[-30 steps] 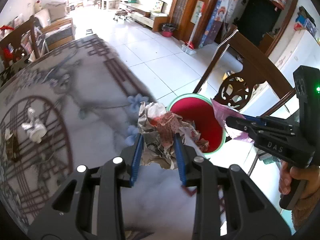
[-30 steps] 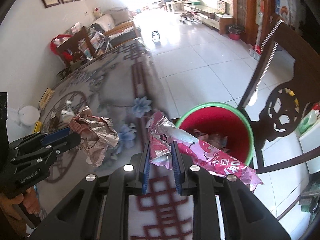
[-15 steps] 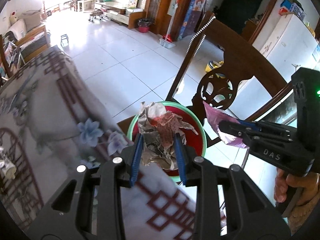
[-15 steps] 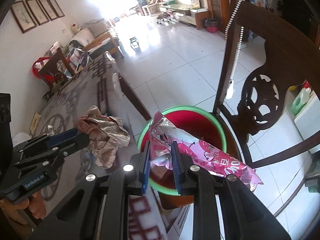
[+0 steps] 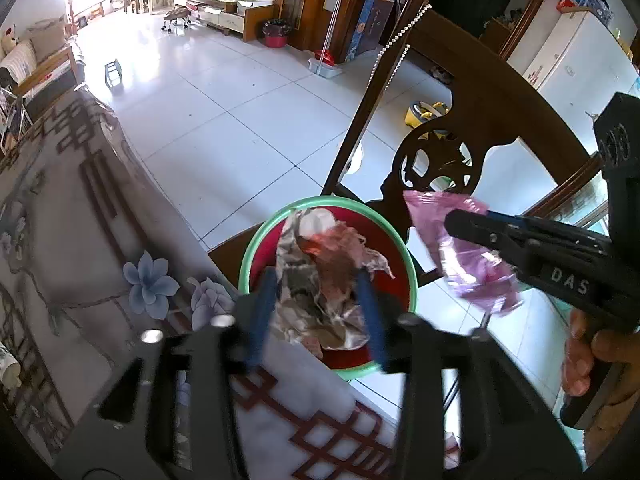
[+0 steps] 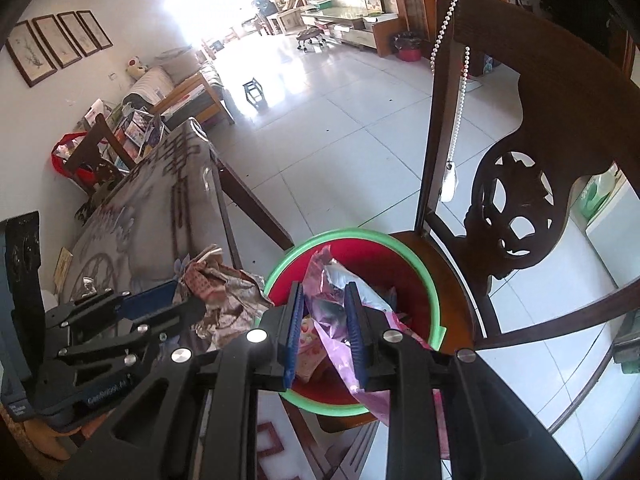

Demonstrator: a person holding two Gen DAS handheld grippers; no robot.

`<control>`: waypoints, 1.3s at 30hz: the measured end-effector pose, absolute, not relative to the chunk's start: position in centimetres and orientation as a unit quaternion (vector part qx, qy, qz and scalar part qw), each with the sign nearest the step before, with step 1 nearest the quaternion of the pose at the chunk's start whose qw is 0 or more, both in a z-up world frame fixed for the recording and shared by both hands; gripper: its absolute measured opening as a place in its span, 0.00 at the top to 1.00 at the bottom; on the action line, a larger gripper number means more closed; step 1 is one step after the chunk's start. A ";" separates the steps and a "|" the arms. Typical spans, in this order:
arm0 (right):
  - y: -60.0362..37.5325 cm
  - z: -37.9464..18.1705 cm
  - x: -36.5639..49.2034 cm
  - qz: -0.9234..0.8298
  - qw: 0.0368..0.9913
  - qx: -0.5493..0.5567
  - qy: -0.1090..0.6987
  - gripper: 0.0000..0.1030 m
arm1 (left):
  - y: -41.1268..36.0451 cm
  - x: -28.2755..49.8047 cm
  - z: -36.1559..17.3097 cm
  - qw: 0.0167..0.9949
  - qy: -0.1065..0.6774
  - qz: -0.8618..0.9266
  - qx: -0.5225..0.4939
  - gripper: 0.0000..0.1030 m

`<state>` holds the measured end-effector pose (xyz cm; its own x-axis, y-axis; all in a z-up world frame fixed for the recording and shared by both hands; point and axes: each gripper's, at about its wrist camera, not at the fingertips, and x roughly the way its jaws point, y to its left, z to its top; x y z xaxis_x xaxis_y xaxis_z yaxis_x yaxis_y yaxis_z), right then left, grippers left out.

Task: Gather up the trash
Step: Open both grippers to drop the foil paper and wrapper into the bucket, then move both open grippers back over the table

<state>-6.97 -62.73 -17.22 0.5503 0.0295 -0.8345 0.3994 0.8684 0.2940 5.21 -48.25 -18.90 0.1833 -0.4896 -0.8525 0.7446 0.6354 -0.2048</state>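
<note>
A red bin with a green rim (image 5: pixel 256 248) (image 6: pixel 360 234) stands on a wooden chair seat beside the table. My left gripper (image 5: pixel 316 280) (image 6: pixel 188 300) hangs over the bin's near edge. Its jaws are opening, and the crumpled brown paper (image 5: pixel 320 288) (image 6: pixel 228 300) sits loosely between the blue pads. My right gripper (image 6: pixel 324 286) (image 5: pixel 460 220) is above the bin's mouth, shut on a pink foil wrapper (image 6: pixel 332 320) (image 5: pixel 460 256) that droops down. Its jaws are just beginning to open. More trash lies inside the bin.
The dark carved chair back (image 5: pixel 480 120) (image 6: pixel 540 120) rises just behind the bin, with a bead string hanging on it. The table with a patterned cloth (image 5: pixel 80 220) (image 6: pixel 160 208) runs off to the left. White tiled floor lies beyond.
Both grippers have moved off the table to above the bin. The left jaws have widened around the crumpled paper. The pink wrapper now hangs downward instead of sticking out sideways.
</note>
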 end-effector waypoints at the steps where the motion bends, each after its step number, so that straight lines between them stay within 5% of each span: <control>1: -62.8 -17.2 -6.9 -0.111 0.849 0.233 0.461 0.71 | -48.0 5.3 -18.9 0.759 0.492 -0.408 0.123 0.42; 5: -62.8 -16.7 -6.8 -0.125 0.852 0.230 0.454 0.57 | -47.0 5.5 -18.6 0.765 0.488 -0.404 0.111 0.34; 23: -54.4 -14.3 -6.8 -0.097 0.862 0.203 0.454 0.57 | -34.3 4.2 -12.8 0.820 0.446 -0.356 0.039 0.34; 39: -38.6 -13.8 -1.4 -0.012 0.867 0.157 0.474 0.56 | -13.6 5.4 -12.3 0.871 0.440 -0.219 0.006 0.29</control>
<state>-1.35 -38.60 -13.79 0.5512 0.1281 -0.8245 0.1684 0.9507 0.2603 5.44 -13.59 -12.28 0.5170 -0.3765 -0.7687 0.3877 0.9037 -0.1819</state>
